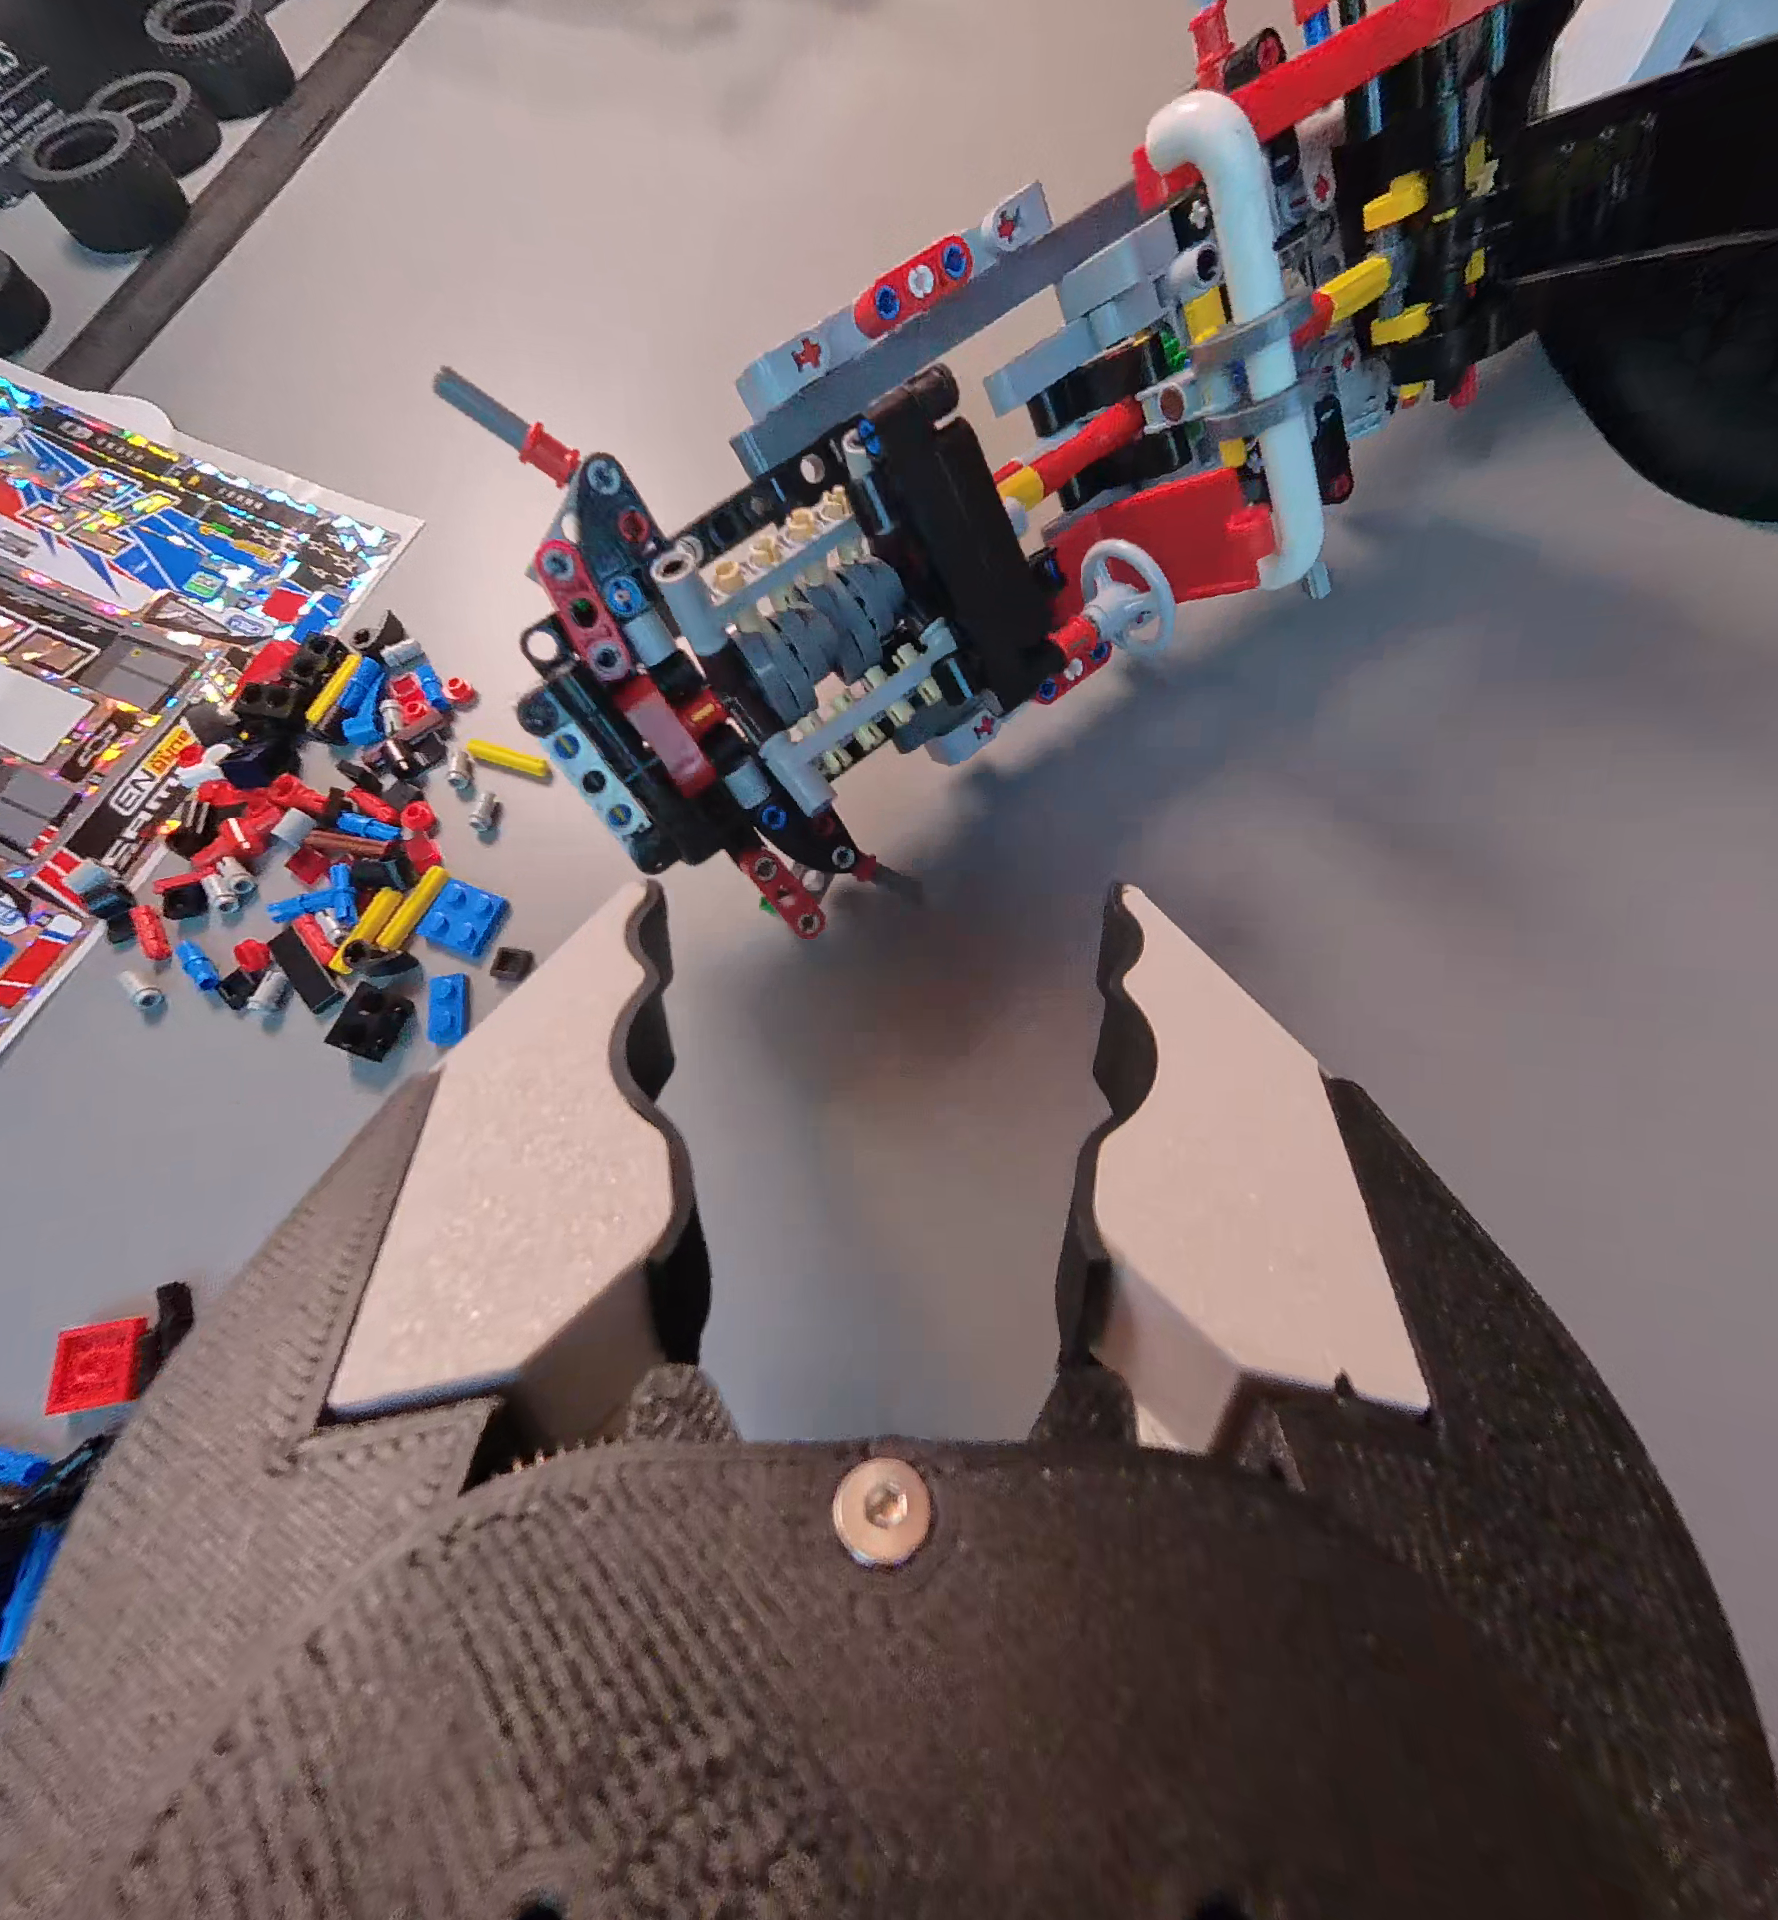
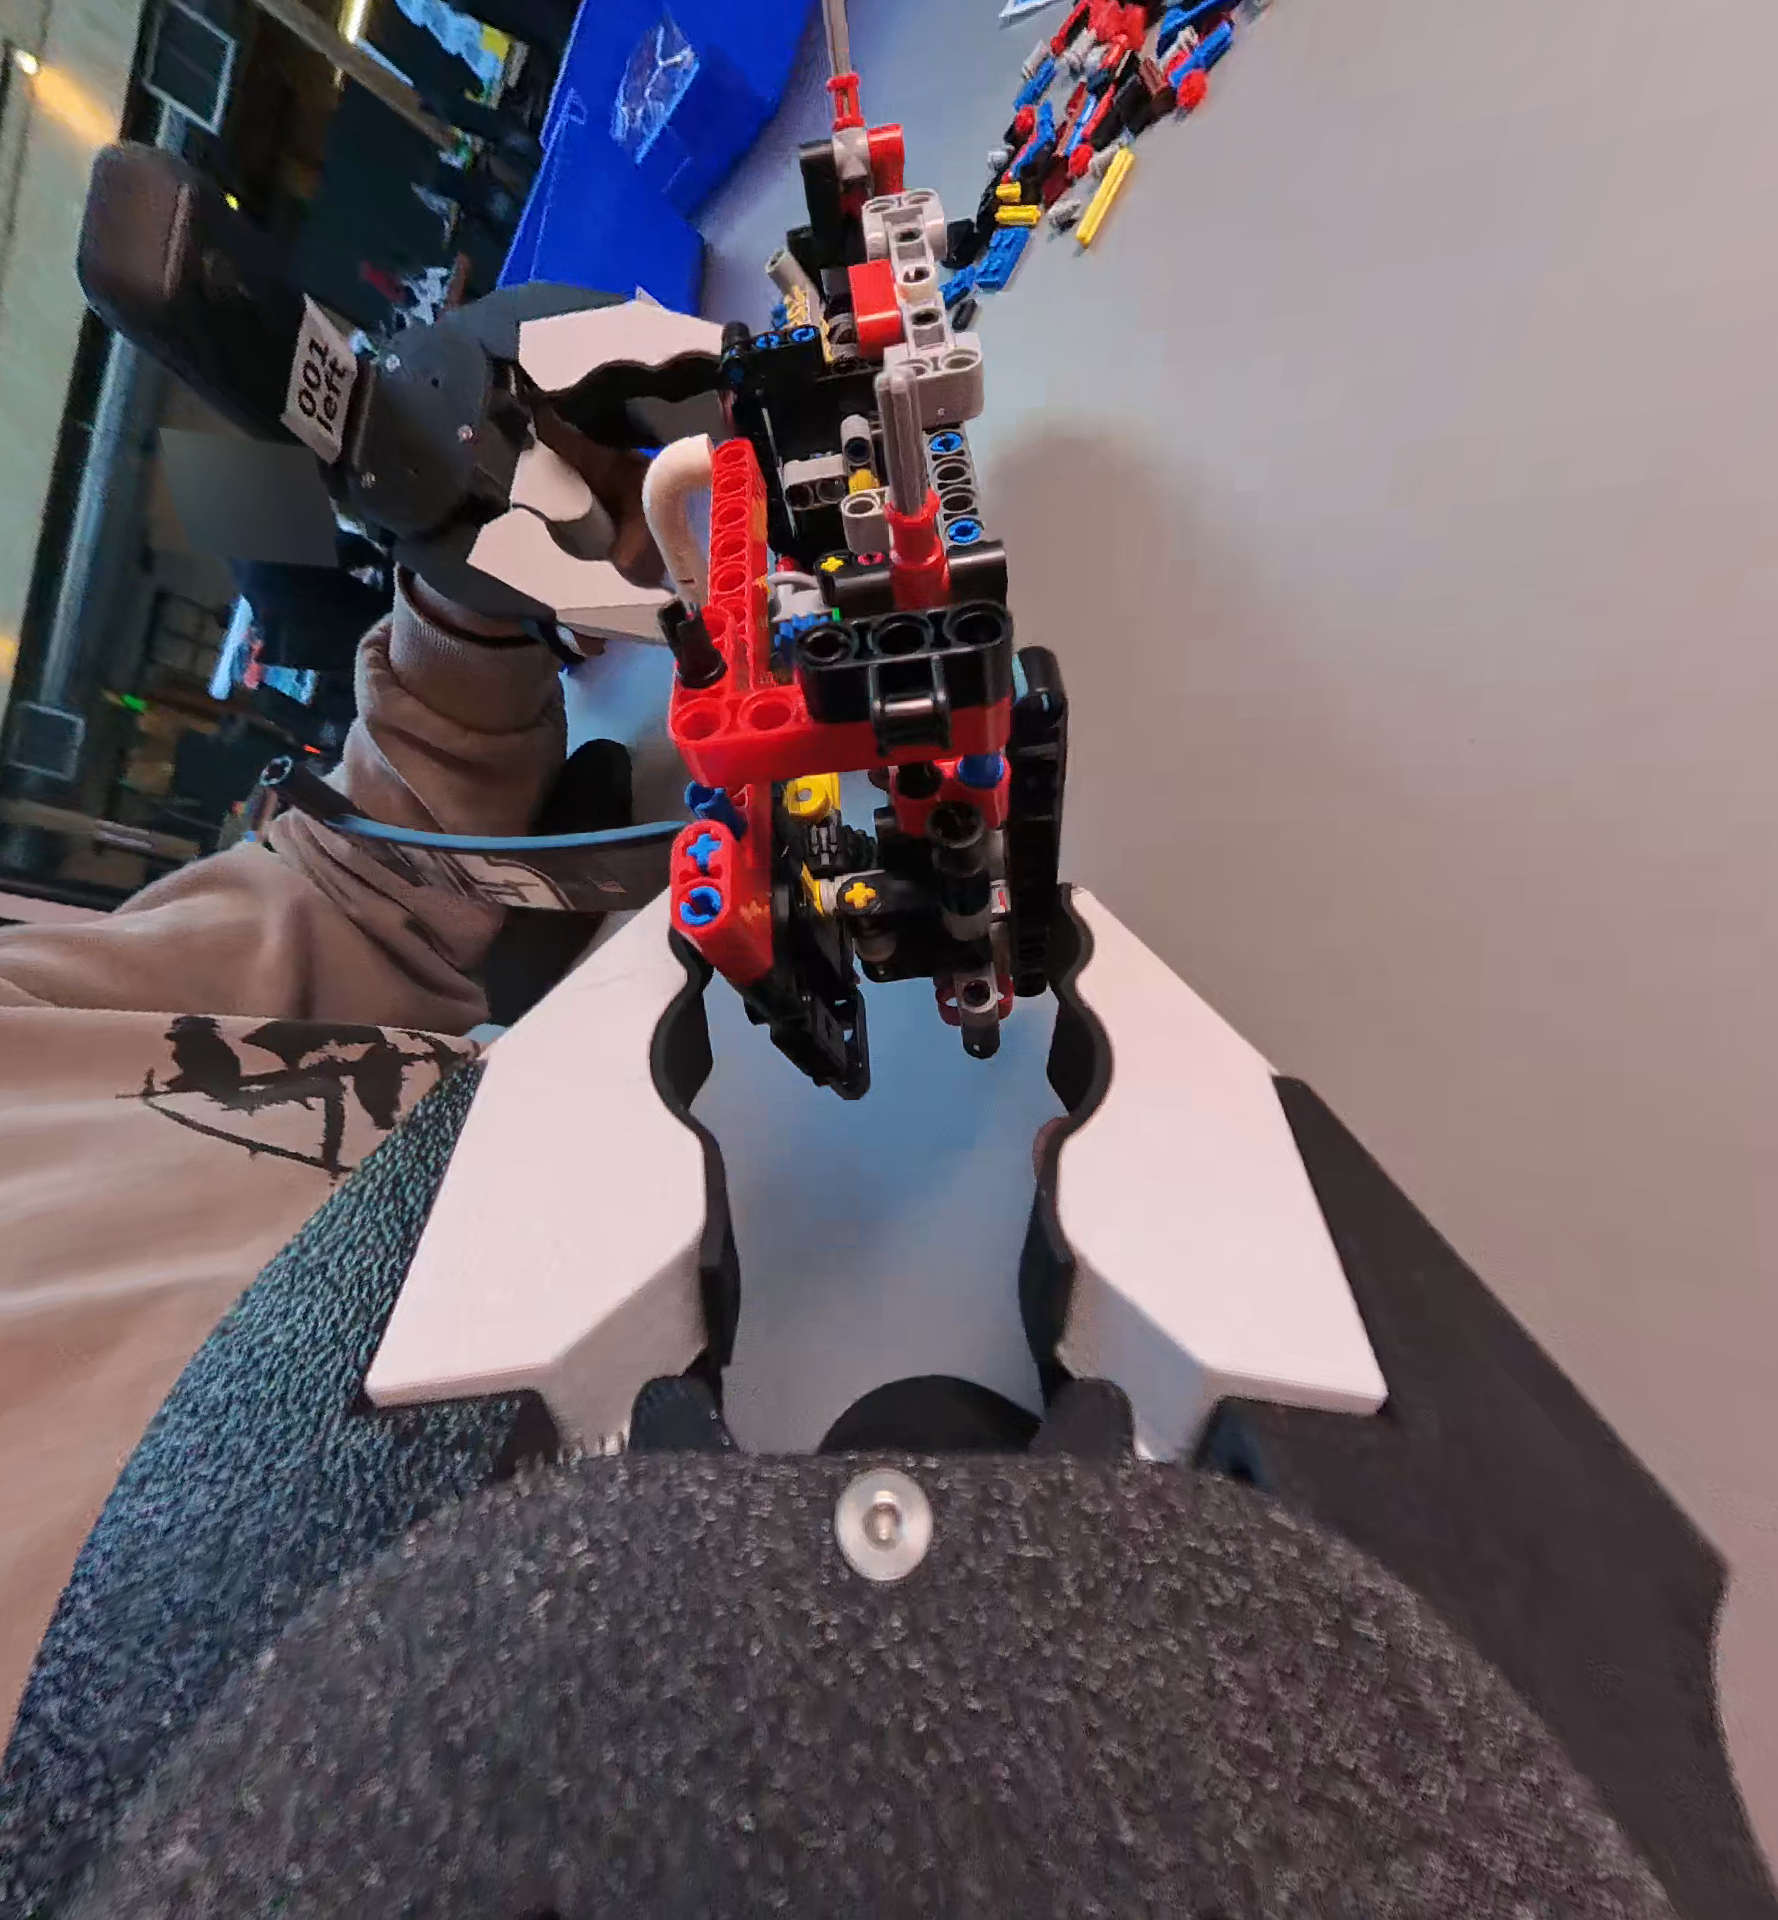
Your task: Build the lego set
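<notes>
A half-built Lego vehicle frame, red, black and grey with a white curved tube, hangs tilted above the grey table. My right gripper is shut on its rear end. One finger of that gripper shows at the top right of the left wrist view. My left gripper is open and empty, just below the frame's front end. In the right wrist view the left gripper stands open beside the frame's left side, near the white tube.
A pile of loose small pieces lies left of the frame and also shows in the right wrist view. A shiny sticker sheet, black tyres and a red plate lie farther left. A blue box and a person's sleeve are nearby.
</notes>
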Motion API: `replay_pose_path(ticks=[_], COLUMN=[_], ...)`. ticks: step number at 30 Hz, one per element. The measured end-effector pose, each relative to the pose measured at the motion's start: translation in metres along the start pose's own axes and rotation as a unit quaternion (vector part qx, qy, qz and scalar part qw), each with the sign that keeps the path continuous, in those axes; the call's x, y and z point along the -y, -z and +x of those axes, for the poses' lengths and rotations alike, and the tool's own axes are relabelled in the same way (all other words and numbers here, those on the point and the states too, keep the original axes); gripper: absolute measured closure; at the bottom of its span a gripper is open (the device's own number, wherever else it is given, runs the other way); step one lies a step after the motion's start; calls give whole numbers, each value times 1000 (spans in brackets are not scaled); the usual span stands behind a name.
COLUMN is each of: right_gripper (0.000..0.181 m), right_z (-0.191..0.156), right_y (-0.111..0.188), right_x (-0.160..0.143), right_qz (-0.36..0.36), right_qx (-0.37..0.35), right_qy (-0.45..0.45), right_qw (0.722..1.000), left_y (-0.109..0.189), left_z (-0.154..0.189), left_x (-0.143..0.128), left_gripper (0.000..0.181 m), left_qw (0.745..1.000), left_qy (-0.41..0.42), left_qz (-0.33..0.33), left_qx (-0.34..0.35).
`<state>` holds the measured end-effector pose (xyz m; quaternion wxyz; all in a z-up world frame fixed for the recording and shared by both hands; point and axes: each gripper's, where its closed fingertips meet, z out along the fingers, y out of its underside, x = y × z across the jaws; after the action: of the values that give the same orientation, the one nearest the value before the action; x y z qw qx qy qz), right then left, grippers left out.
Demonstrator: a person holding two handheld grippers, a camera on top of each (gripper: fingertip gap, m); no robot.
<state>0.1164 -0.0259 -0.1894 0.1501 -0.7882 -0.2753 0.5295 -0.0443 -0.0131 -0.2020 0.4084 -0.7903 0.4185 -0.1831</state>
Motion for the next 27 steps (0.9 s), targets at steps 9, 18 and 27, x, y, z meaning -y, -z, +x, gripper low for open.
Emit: replay_pose_path(ticks=[9,18,27], right_gripper=[119,111,101], right_z=[13,13,43], right_y=[3,27,52], right_x=[-9,-26,17], right_qz=[8,-30,22], right_qx=[4,-43,-147], right_qy=[-97,-54,296], right_qw=[995,997,944], left_y=[-18,-22,-64], left_z=[32,74,85], left_x=[-4,13,93], left_gripper=[104,112,121], left_qw=[1000,999,996], left_qy=[-18,-33,-63], left_qz=[-10,9,60], left_qx=[-23,-37,-19])
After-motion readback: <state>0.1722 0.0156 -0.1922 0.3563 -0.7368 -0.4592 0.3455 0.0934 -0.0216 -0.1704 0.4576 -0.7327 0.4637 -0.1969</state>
